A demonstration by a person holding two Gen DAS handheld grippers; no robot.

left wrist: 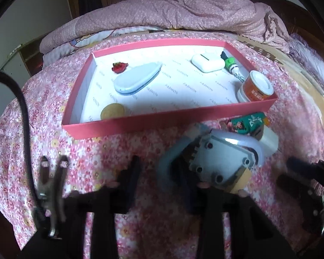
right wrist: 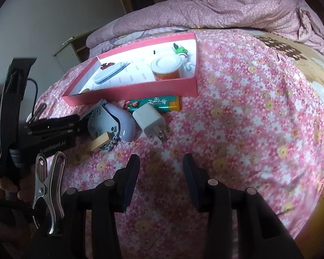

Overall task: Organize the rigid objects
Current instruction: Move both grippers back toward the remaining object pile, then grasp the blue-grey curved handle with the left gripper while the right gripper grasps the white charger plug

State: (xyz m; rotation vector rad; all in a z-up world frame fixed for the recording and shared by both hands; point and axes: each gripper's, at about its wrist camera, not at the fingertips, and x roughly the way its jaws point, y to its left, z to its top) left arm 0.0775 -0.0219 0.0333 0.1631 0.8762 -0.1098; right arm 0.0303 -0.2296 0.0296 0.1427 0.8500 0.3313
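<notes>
A lavender-grey punch-like device (left wrist: 218, 159) lies underside up on the floral bedspread, in front of the red box (left wrist: 162, 122). A small wooden block (right wrist: 99, 142) touches it. In the right wrist view my left gripper (right wrist: 84, 125) comes in from the left with its jaws nearly together, shut on the device's (right wrist: 110, 125) near edge. In its own view that gripper (left wrist: 157, 161) has the right finger partly hidden behind the device. A white charger plug (right wrist: 150, 118) and a green lighter (right wrist: 155, 104) lie beside it. My right gripper (right wrist: 161, 172) is open over bare cloth.
The red box (right wrist: 140, 90) holds a blue teardrop device (left wrist: 136, 79), a red strawberry-like piece (left wrist: 119, 67), a gold disc (left wrist: 112, 112), a white case (left wrist: 207, 62), a green-capped tube (left wrist: 231, 63) and an orange jar (left wrist: 256, 88). A folded pink quilt (left wrist: 183, 15) lies behind it.
</notes>
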